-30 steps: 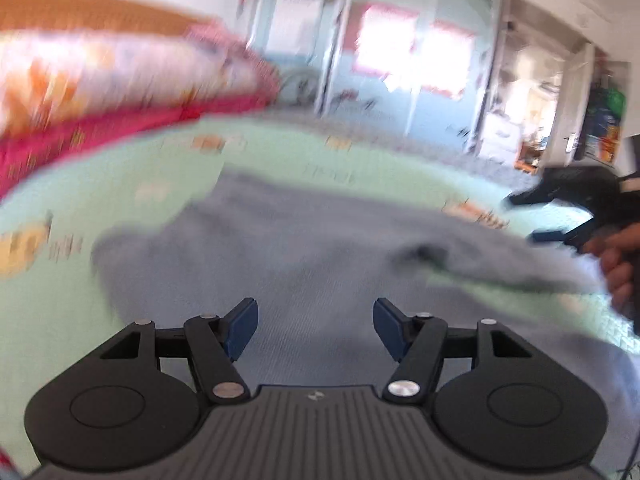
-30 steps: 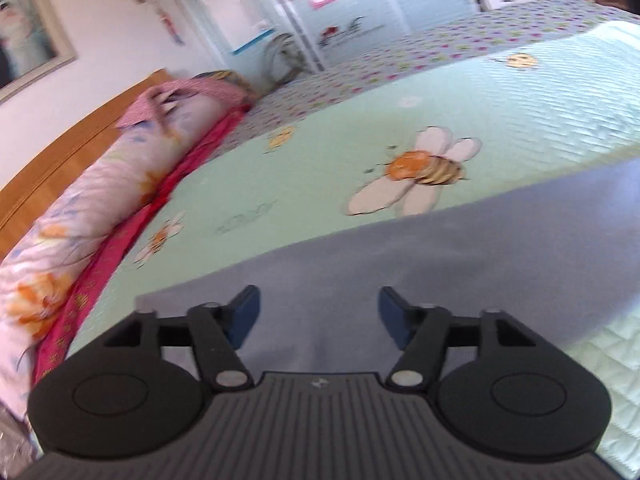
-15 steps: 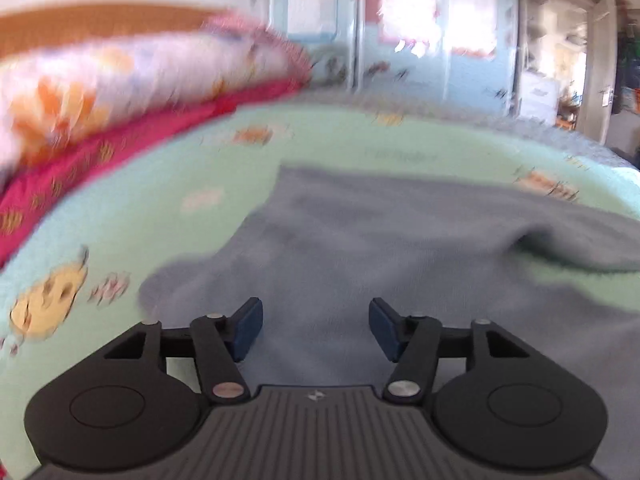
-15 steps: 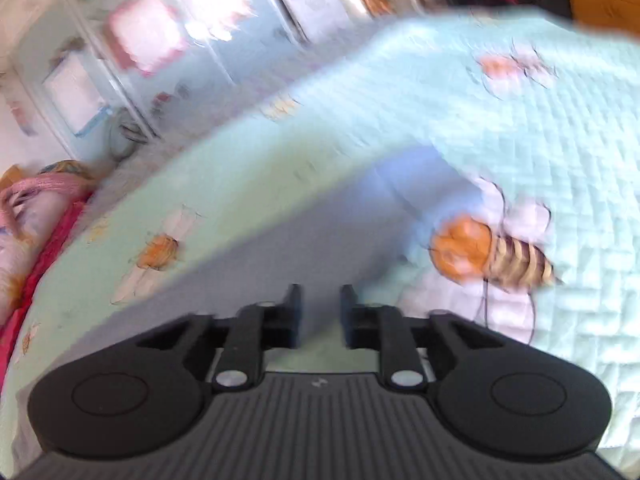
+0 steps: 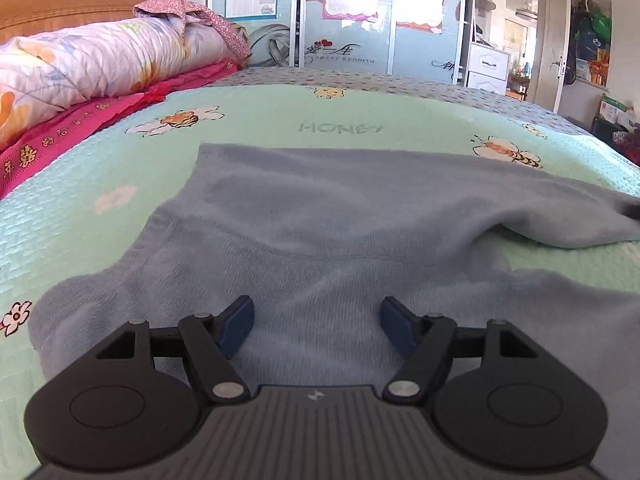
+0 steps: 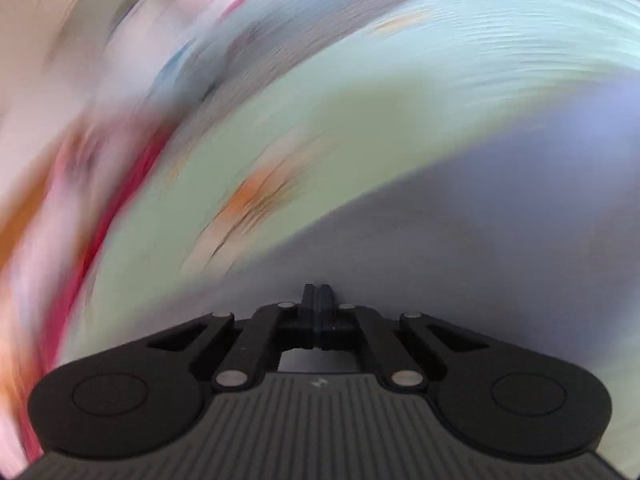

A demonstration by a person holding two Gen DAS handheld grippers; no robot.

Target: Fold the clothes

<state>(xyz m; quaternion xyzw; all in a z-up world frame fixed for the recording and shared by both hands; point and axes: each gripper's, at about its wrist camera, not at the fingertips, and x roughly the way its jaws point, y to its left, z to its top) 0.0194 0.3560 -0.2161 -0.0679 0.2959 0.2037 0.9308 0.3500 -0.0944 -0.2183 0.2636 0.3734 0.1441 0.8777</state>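
Bedroom; bed (image 5: 248,152) under green bee-print quilt. Grey-blue knit garment (image 5: 340,216) spread mid-frame: soft, light, limp, likely bunches; best taken at hem or sleeve edge. Left gripper (image 5: 316,326) opening, nothing between. Right gripper (image 6: 318,300) closed; whether cloth is pinched, unclear.

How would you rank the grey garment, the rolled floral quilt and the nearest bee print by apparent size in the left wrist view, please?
1. grey garment, though it lies nearest the camera.
2. rolled floral quilt.
3. bee print.
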